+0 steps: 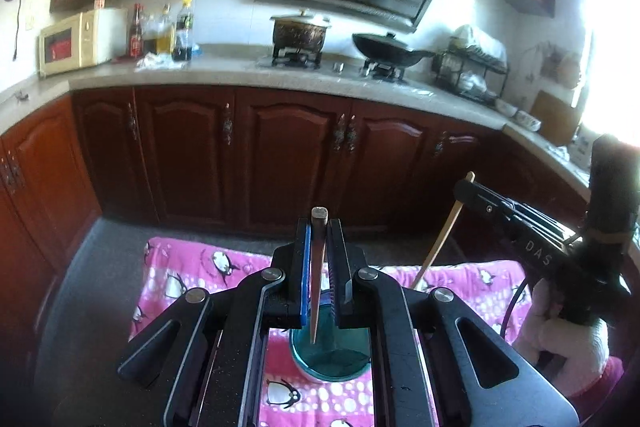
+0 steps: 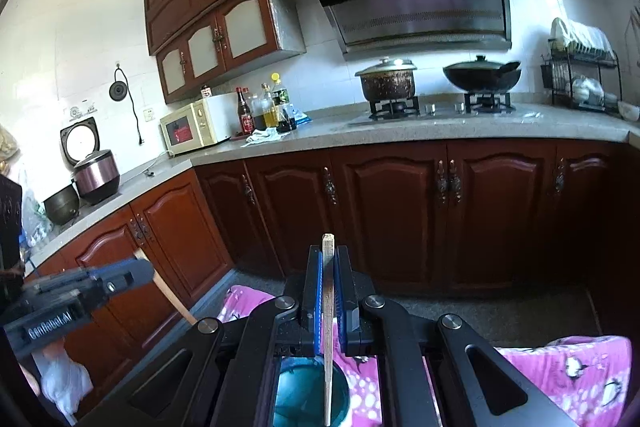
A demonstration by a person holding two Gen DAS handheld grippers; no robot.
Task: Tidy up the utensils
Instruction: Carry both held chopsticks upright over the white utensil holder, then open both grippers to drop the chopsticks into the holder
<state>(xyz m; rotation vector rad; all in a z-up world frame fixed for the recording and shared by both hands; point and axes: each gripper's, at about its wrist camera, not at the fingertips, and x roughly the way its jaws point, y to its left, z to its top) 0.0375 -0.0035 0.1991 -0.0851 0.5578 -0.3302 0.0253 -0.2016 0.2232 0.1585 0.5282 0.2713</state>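
Note:
My left gripper (image 1: 319, 231) is shut on a dark brown chopstick (image 1: 317, 267) that points down into a teal glass jar (image 1: 330, 355) on the pink penguin cloth (image 1: 192, 267). My right gripper (image 2: 328, 259) is shut on a pale wooden chopstick (image 2: 328, 307) whose tip hangs over the same jar (image 2: 308, 395). Each gripper shows in the other view: the right gripper (image 1: 464, 189) with its pale chopstick (image 1: 440, 243) at the right, and the left gripper (image 2: 136, 273) with its chopstick (image 2: 172, 297) at the left.
Dark red kitchen cabinets (image 1: 288, 155) stand behind the cloth under a grey counter (image 1: 224, 73). On the counter are a microwave (image 1: 72, 43), bottles (image 1: 176, 31), a pot (image 1: 298, 31), a wok (image 1: 386, 47) and a dish rack (image 1: 468, 71).

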